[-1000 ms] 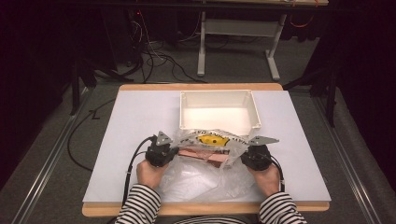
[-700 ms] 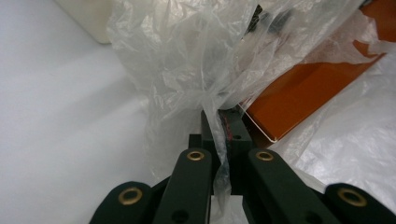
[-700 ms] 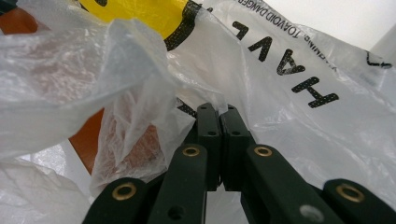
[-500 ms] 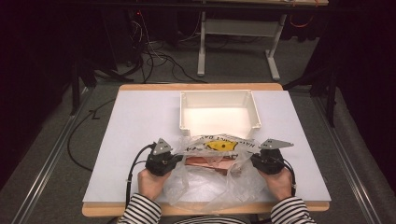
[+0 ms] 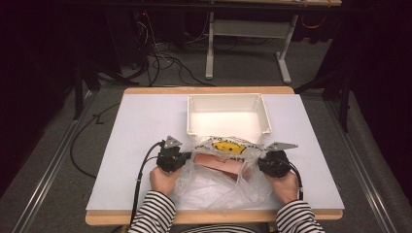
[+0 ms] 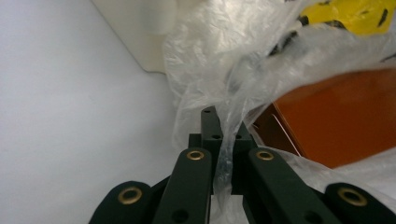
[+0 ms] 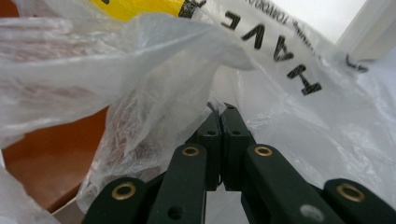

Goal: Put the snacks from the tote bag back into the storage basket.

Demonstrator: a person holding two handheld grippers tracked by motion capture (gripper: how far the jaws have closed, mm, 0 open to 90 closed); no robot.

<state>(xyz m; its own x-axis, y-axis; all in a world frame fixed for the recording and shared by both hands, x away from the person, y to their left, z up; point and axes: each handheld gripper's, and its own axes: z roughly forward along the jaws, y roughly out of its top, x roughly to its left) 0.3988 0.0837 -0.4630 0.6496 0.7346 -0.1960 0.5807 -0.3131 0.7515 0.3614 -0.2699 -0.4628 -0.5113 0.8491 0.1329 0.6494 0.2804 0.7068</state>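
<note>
A clear plastic bag (image 5: pixel 218 170) with a yellow print and black letters lies near the table's front edge, and an orange-brown box (image 5: pixel 219 164) sits inside it. My left gripper (image 5: pixel 182 156) is shut on the bag's left edge (image 6: pixel 224 140); the box (image 6: pixel 341 121) shows just right of its jaws. My right gripper (image 5: pixel 258 162) is shut on the bag's right edge (image 7: pixel 222 114), with the box (image 7: pixel 46 154) seen through the film at the left. The bag's mouth is stretched between the two grippers.
A white open bin (image 5: pixel 228 114) stands just behind the bag on the white table top (image 5: pixel 141 126); its corner (image 6: pixel 140 32) is close to my left gripper. Floor cables and table legs lie beyond the far edge.
Both grippers have drawn toward the front edge and spread apart slightly, pulling the bag and box away from the bin and stretching its mouth wider.
</note>
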